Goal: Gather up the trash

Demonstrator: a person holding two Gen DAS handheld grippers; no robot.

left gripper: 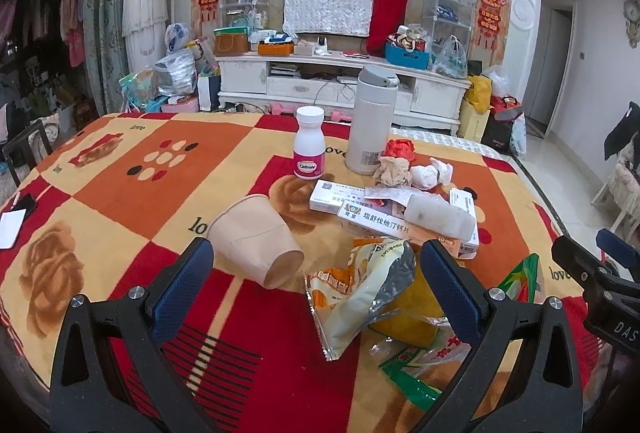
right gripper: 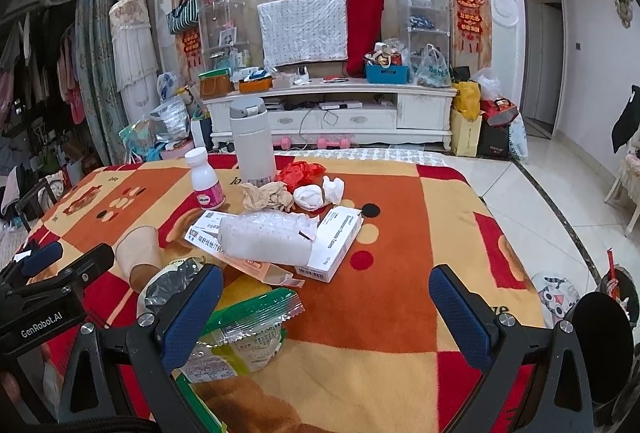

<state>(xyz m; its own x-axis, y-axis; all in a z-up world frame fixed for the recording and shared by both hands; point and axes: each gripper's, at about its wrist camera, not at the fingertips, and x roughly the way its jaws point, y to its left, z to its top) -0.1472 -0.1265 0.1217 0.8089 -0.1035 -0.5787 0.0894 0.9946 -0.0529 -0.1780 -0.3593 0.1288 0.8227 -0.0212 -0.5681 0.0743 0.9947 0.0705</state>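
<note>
Left gripper [left gripper: 316,269] and right gripper [right gripper: 326,301] both spread, empty. Trash uncollected on the bench [right gripper: 400,333]: paper cup [left gripper: 256,237], snack wrapper [left gripper: 360,297], crumpled tissues [right gripper: 316,195]. Task appears barely begun.

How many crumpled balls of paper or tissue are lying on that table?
3: a tan paper ball in front of the white flask, and two white tissue balls beside it on the right. More may hide under the wrappers.
</note>
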